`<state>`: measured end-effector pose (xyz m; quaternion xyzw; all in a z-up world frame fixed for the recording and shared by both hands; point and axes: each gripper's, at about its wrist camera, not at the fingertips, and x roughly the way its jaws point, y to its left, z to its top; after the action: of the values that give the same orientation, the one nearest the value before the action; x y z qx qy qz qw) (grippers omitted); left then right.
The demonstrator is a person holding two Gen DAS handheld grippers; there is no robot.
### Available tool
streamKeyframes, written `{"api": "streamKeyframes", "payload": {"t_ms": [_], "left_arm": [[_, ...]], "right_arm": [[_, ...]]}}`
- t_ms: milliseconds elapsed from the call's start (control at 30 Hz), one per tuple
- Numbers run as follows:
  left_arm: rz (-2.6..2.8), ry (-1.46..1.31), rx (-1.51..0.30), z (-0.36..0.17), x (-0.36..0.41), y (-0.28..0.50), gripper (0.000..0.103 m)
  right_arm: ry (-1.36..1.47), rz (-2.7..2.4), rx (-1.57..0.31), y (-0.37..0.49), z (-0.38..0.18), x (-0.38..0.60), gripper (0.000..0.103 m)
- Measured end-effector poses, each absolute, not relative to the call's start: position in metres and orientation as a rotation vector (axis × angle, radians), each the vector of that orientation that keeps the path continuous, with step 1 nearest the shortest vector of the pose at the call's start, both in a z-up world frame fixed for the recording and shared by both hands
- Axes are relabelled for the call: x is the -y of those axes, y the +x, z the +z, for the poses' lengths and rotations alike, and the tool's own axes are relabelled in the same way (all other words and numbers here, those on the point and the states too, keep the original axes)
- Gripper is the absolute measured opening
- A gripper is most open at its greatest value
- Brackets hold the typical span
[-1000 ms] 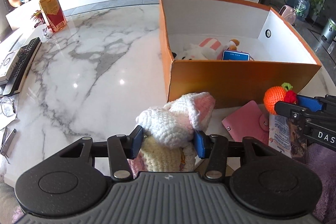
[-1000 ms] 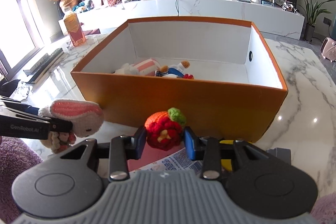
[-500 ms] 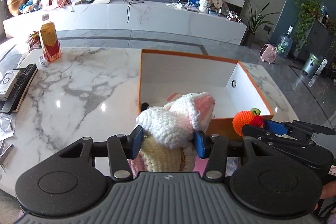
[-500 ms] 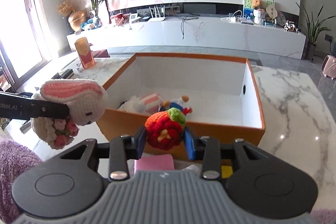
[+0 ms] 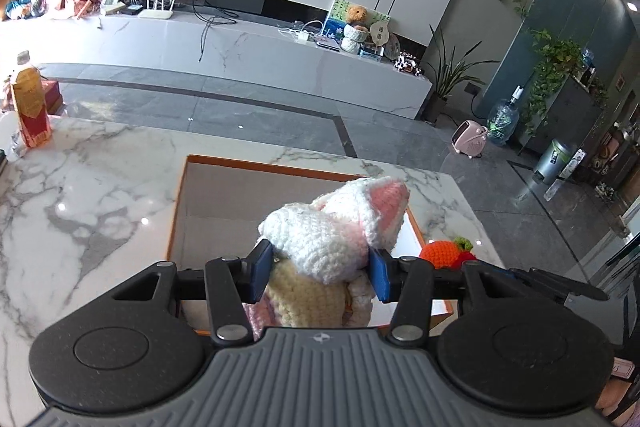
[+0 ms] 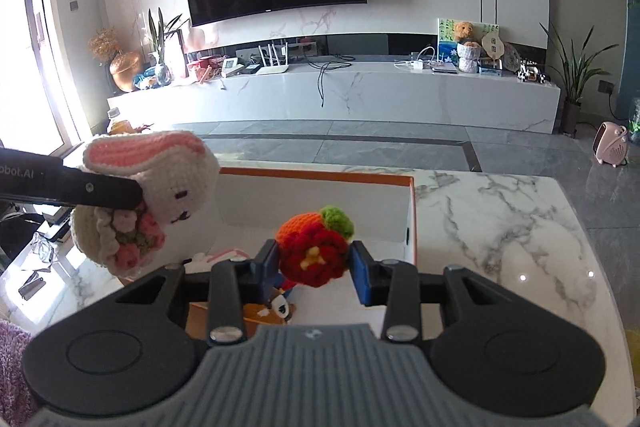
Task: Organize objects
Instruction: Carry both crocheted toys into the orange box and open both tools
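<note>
Now left gripper (image 5: pixel 320 273) clamped on crochet bunny (image 5: pixel 332 227), right gripper (image 6: pixel 314 267) clamped on crochet fruit (image 6: pixel 314 247), both above orange box (image 6: pixel 412 219). Risk: bunny at 10 o'clock of fruit, near; toys can collide, or soft yarn slips and lands outside rim.

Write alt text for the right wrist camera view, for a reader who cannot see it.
The right hand-held gripper clamps an orange and red crocheted fruit with a green leaf above an open orange cardboard box with white inside on a white marble table. At left, the left hand-held gripper holds a white crocheted rabbit with pink ears.
</note>
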<state>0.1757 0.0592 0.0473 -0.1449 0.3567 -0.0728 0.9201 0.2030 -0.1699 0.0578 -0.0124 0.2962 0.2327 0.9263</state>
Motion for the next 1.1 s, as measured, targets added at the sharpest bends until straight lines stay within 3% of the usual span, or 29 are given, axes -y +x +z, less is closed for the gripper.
{"api": "streamKeyframes", "payload": {"t_ms": [200, 767, 1100], "left_arm": [[-0.189, -0.349, -0.834, 0.012, -0.037, 0.217, 0.057], [-0.188, -0.568, -1.116, -0.08, -0.024, 0.275, 0.058], [-0.158, -0.494, -1.148, -0.093, -0.025, 0.267, 0.065]], "right_arm": [[0.1, 0.476, -0.691, 0.233, 0.041, 0.191, 0.04], [0.092, 0.462, -0.817, 0.269, -0.003, 0.195, 0.04], [0.024, 0.48, -0.869, 0.276, -0.013, 0.187, 0.039]]}}
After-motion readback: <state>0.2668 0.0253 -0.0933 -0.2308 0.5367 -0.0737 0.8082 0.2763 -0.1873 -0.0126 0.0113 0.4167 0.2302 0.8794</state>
